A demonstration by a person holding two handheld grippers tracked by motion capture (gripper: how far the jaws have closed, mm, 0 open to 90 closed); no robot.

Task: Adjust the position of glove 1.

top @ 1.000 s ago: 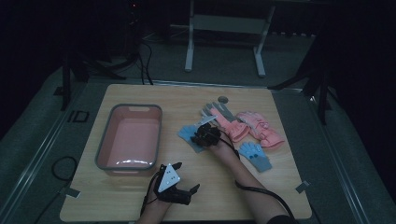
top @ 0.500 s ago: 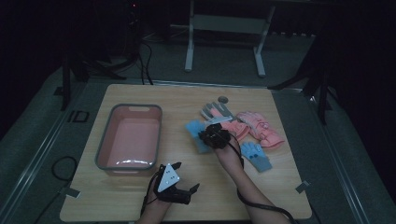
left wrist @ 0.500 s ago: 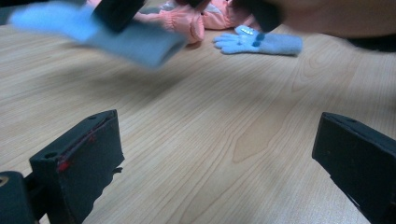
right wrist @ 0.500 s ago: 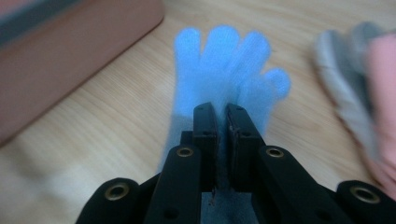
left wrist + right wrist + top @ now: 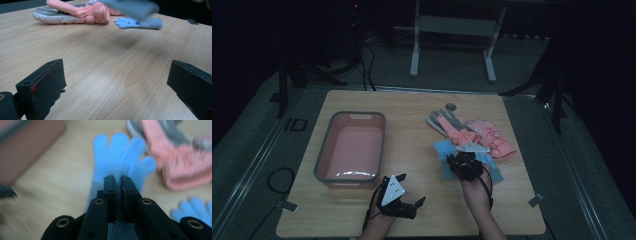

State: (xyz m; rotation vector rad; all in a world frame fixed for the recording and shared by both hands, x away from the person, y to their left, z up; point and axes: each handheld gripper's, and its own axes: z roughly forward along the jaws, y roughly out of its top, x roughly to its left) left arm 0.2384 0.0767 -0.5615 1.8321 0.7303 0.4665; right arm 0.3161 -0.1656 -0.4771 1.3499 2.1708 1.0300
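The right hand-held gripper [image 5: 118, 181] is clamped on a blue knit glove [image 5: 120, 160], lifting it off the table [image 5: 412, 125]; next probably the pink bin [image 5: 352, 150]. The left hand-held gripper [image 5: 120, 85] rests apart.

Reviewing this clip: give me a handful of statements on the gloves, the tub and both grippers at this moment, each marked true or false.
1. The right gripper is shut on a blue knit glove. True.
2. The left gripper holds a pink glove. False: its jaws stand wide apart over bare table, with nothing between them.
3. The pink tub has gloves inside. False: nothing lies in it.
4. A second blue glove lies on the table apart from the held one. True.
5. The pink and grey gloves lie to the left of the tub in the high view. False: they lie to its right, toward the table's far side.
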